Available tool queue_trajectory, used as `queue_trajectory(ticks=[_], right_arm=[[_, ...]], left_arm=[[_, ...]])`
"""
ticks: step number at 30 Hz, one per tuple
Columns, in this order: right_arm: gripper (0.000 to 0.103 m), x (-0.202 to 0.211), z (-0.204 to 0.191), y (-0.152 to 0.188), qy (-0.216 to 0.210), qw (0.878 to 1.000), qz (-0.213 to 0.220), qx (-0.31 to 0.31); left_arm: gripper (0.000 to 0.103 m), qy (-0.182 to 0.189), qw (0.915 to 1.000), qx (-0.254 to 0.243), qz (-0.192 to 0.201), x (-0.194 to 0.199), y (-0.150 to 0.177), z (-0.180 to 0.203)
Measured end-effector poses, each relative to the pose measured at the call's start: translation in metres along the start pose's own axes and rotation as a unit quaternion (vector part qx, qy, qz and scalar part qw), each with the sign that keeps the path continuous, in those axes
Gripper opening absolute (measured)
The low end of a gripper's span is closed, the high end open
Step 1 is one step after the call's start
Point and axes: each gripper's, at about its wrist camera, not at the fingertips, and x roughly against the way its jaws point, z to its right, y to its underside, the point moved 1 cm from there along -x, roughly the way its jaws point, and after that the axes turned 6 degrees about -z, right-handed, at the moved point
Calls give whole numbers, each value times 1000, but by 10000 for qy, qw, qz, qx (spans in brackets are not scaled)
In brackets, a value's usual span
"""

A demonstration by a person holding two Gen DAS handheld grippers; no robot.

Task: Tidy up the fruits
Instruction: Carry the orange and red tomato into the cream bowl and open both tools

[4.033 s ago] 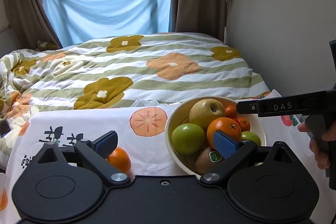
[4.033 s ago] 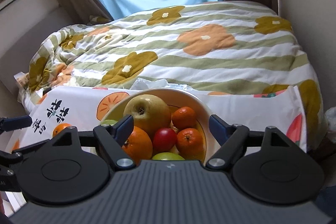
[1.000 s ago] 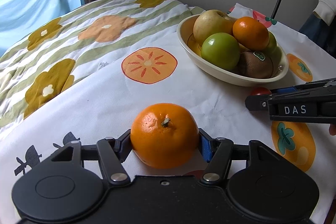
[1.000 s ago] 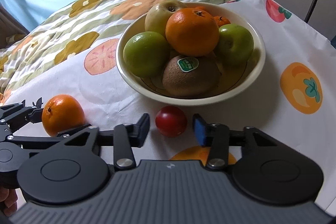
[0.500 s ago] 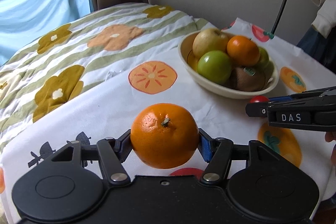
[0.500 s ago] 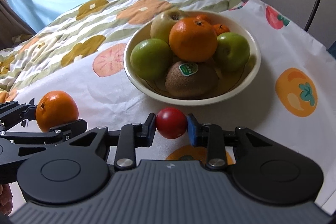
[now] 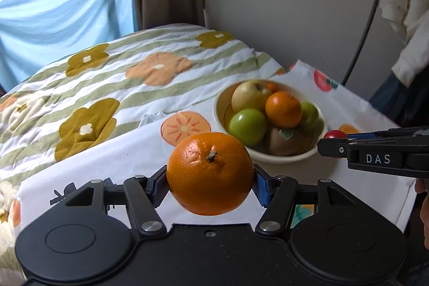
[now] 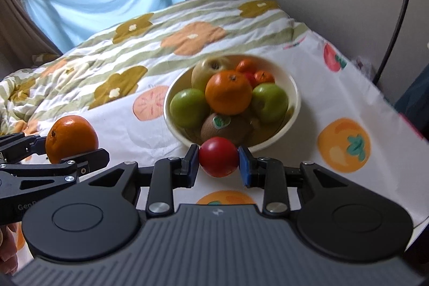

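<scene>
My left gripper (image 7: 210, 185) is shut on a large orange (image 7: 210, 173) and holds it above the table; that orange also shows in the right wrist view (image 8: 71, 138). My right gripper (image 8: 218, 164) is shut on a small red fruit (image 8: 218, 156), lifted just in front of the cream bowl (image 8: 293, 95). The bowl (image 7: 221, 103) holds a yellow apple, green apples, an orange, small mandarins and a kiwi with a sticker. The right gripper with the red fruit (image 7: 333, 134) shows at the right of the left wrist view.
The table wears a white cloth (image 8: 321, 103) printed with orange fruit. A bed with a flowered striped quilt (image 7: 120, 77) lies behind it. A wall, a dark cable (image 8: 399, 15) and hanging clothes (image 7: 402, 4) are at the right.
Both grippers have risen from the table with their fruit. The right gripper closed on the red fruit and lifted it. The bowl now looks farther off.
</scene>
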Motion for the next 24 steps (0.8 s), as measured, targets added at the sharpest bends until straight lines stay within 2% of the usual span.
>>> queue_trajectory(ticks=[9,16,24], right_arm=[[46,8,39,-47,-387,9983,160,410],[46,-11,69,-79,-547,9959,157,708],[46,-41,83,-97,-733,9930,7,931]], left_arm=[[66,-346,9980,511,110,3,-31,33],[66,-524,9955,780,82,-28,-58,46],[66,-686,9928,982,9,-77,-88,41]])
